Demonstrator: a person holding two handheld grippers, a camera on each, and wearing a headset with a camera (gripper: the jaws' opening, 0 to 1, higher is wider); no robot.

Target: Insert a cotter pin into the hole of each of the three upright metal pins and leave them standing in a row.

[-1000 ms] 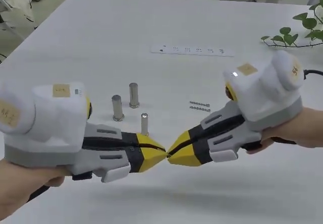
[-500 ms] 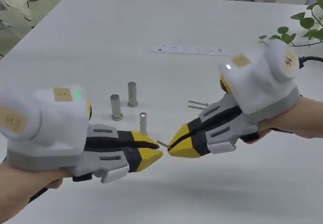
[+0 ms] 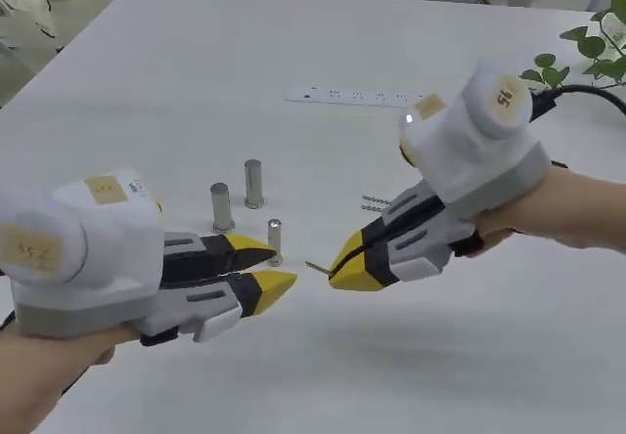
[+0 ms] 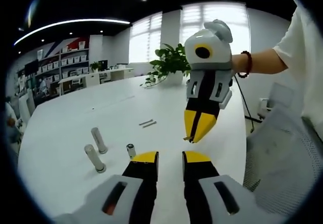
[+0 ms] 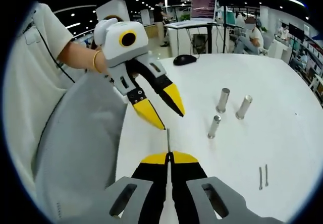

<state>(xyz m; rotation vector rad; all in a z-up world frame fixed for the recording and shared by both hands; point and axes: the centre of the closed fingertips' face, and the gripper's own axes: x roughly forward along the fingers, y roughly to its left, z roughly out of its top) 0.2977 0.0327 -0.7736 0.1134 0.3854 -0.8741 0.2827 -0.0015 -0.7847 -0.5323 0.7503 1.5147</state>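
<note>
Left gripper [image 3: 282, 264] newly off slim cotter pin [image 3: 318, 267]

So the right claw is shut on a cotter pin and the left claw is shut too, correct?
No: the left claw is open, jaws apart in the left gripper view. The right claw is shut on the cotter pin.

white counter [image 3: 147, 72]: carries a white power strip [image 3: 357, 95], flat, near the far edge. leafy green plant [image 3: 587, 53]: at the far right corner. black computer mouse [image 5: 184, 59]: on the counter. lit monitor [image 5: 203, 4]: on a desk beyond.
</note>
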